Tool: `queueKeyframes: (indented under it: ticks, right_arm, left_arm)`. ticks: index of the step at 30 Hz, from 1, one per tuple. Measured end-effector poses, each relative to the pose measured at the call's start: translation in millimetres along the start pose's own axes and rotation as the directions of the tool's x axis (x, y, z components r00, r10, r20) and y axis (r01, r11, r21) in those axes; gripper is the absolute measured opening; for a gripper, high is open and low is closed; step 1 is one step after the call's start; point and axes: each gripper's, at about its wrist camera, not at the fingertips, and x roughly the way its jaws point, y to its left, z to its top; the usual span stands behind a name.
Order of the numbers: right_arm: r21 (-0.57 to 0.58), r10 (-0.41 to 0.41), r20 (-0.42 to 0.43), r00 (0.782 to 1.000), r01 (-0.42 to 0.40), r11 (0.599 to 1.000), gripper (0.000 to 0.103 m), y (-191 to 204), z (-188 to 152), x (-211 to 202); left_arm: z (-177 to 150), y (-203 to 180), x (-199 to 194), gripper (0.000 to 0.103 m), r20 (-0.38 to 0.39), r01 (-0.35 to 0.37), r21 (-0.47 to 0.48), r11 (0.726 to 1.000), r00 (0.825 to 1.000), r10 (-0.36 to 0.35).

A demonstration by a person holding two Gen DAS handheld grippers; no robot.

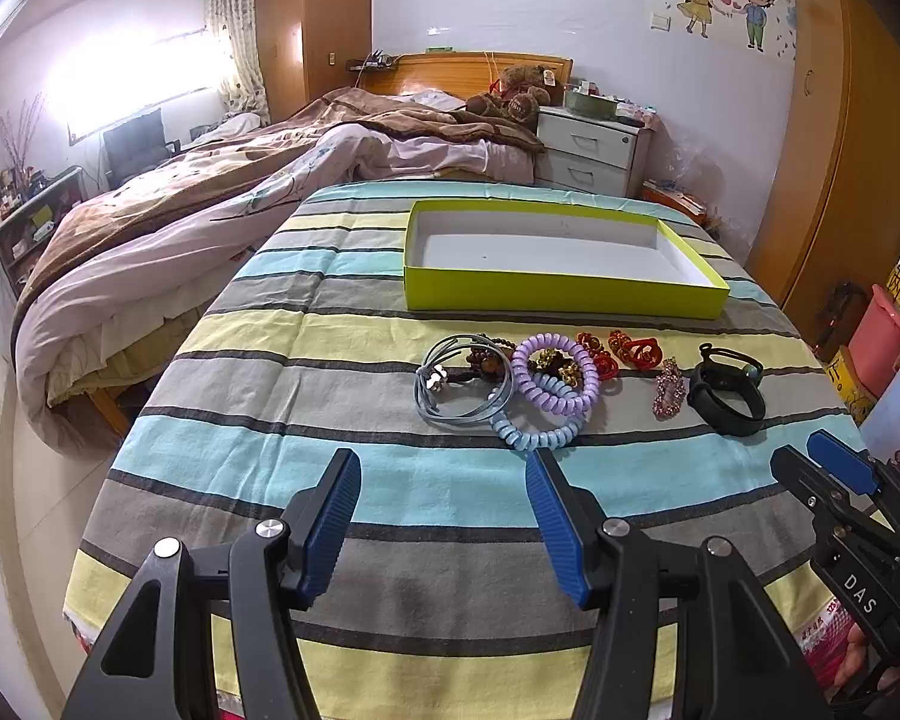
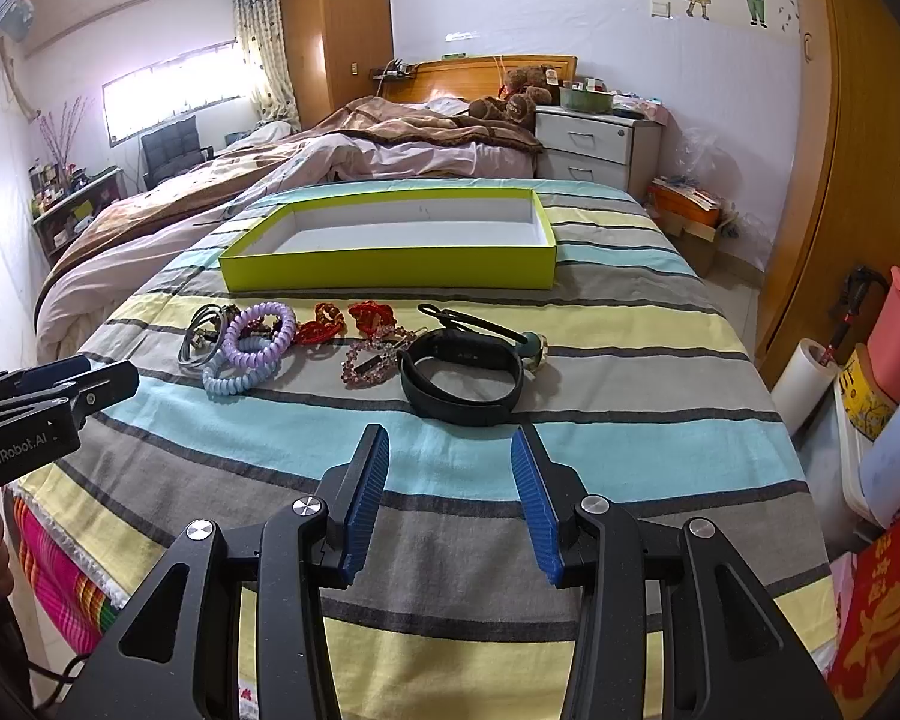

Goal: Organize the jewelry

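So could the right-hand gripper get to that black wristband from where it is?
Probably yes. The right gripper is open and empty, and the black wristband lies straight ahead of it on the striped cloth with nothing between them. The pink beaded piece sits close beside the band.

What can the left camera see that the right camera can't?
Only the left camera: the right tongs from the side. Only the right camera: a white paper roll on the floor and the left tongs from the side. Both: the empty green box, purple coil band, black wristband and striped cloth.
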Motion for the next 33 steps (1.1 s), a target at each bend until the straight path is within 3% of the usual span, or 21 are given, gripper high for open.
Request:
queueKeyframes:
  ticks: [33]
  right_arm:
    - [0.003,-0.003,-0.008,1.000,0.003,1.000,0.044,-2.4,1.3,1.2]
  left_arm:
    - [1.0,0.5,3.3,0.057,-0.017,0.006,-0.007,1.000,1.000,-0.006]
